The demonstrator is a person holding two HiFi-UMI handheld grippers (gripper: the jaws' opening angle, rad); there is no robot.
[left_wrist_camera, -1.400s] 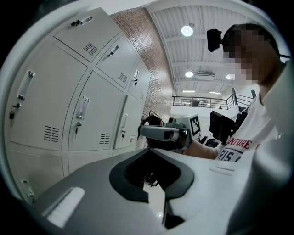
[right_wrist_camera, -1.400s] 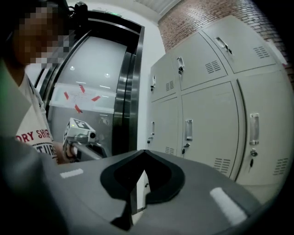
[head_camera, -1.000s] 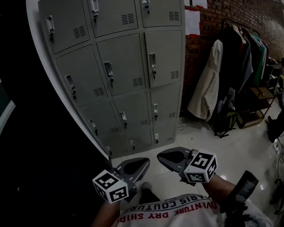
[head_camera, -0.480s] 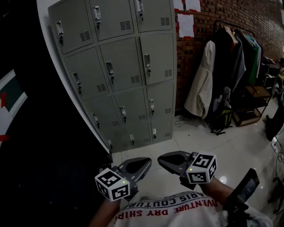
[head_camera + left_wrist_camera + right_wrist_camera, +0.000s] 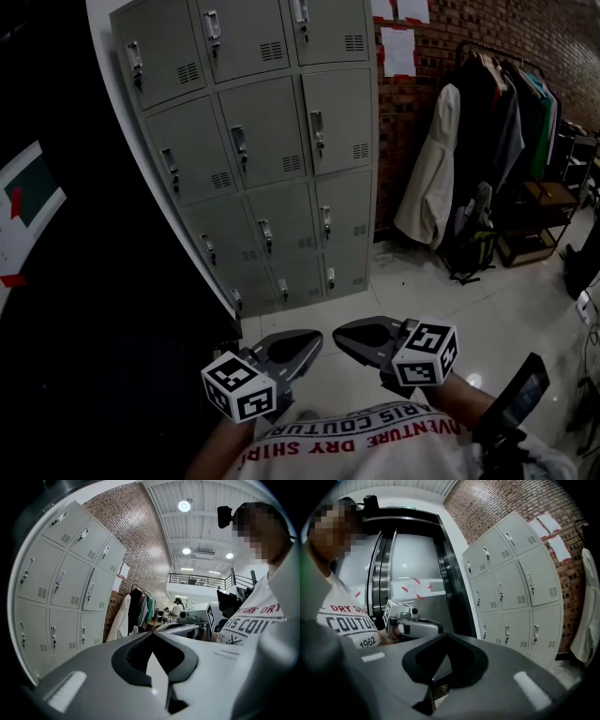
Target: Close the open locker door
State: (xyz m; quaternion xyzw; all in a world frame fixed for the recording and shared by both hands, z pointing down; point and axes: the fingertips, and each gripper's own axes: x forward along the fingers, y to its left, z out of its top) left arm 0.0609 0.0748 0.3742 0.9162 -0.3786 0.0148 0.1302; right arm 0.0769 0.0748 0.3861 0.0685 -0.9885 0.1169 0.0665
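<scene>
Right now L gripper [image 5: 305,342] and R gripper [image 5: 345,334] hang side by side, low by the person's shirt [image 5: 375,442]. Both have jaws together w/ nothing btwn. Locker bank [image 5: 272,141] stands ahead, well apart from both, next to brick wall [image 5: 412,103]. Every door in view sits flush.

I'm getting a dim head view: left side nearly black, lockers [image 5: 272,141] catching soft light, glare spots on the glossy floor tiles [image 5: 525,309]. Left gripper view is brighter under round ceiling lamps [image 5: 184,506]. Both gripper views warp toward dark edges.
</scene>
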